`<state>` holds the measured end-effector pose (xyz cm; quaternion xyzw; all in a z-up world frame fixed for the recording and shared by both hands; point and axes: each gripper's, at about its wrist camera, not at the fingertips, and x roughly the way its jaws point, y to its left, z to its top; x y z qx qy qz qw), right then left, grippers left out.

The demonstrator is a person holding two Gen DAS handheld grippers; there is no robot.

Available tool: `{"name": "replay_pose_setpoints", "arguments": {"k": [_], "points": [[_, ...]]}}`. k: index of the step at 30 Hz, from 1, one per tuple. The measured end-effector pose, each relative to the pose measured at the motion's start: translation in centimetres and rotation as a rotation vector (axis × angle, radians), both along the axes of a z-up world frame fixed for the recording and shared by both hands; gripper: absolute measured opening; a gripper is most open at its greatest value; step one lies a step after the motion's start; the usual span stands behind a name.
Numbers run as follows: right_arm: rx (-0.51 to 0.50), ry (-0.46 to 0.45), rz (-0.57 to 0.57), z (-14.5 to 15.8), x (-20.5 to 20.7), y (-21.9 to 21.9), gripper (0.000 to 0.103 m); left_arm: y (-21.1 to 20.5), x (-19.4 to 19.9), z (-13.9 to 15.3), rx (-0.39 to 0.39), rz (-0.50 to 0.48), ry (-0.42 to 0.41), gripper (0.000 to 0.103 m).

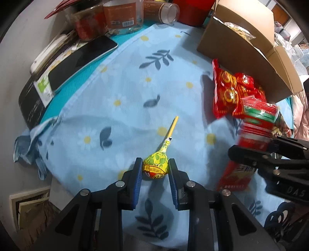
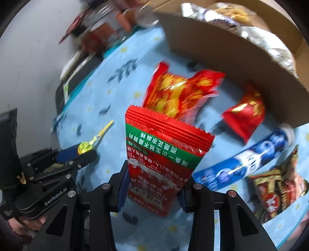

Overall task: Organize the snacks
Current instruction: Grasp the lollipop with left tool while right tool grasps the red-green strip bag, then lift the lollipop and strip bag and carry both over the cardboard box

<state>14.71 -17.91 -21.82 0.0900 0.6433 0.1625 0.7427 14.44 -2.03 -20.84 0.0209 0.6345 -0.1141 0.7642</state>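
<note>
Snacks are gathered: left claw (image 1: 155,170) is clamped on a lollipop (image 1: 155,167), right claw (image 2: 152,185) on a red packet (image 2: 164,154); transfer into the cardboard box (image 2: 231,73) is judged next.

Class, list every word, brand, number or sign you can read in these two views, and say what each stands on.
"GenRobot.AI": on the body of the left tongs, seen from the right wrist.
"DAS": embossed on the right tongs, seen from the left wrist.
Red and green snack packet in the right tongs: white Chinese print, upside down, too blurred to quote.
Lollipop wrapper, blue tube, dark packet, jar labels: print too small or blurred to read.
</note>
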Motion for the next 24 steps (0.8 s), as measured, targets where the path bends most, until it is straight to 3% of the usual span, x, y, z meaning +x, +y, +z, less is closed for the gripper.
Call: {"name": "replay_pose_setpoints", "arguments": {"k": [9, 13, 18, 24], "points": [[-0.075, -0.025, 0.011, -1.2, -0.6, 2.7, 0.041, 0.8, -1.8, -0.3, 0.026, -0.010, -0.025, 0.026], [-0.071, -0.039, -0.027, -1.4, -0.6, 3.7, 0.059, 0.9, -1.6, -0.3, 0.027, -0.005, -0.035, 0.026], [-0.163, -0.081, -0.004, -1.6, -1.0, 5.9, 0.075, 2.6, -0.9, 0.1, 0.045, 0.025, -0.046, 0.026], [-0.324, -0.160, 0.057, -2.1, -2.1, 8.1, 0.073, 3.8, -0.7, 0.0, 0.052, 0.047, -0.042, 0.026]]}}
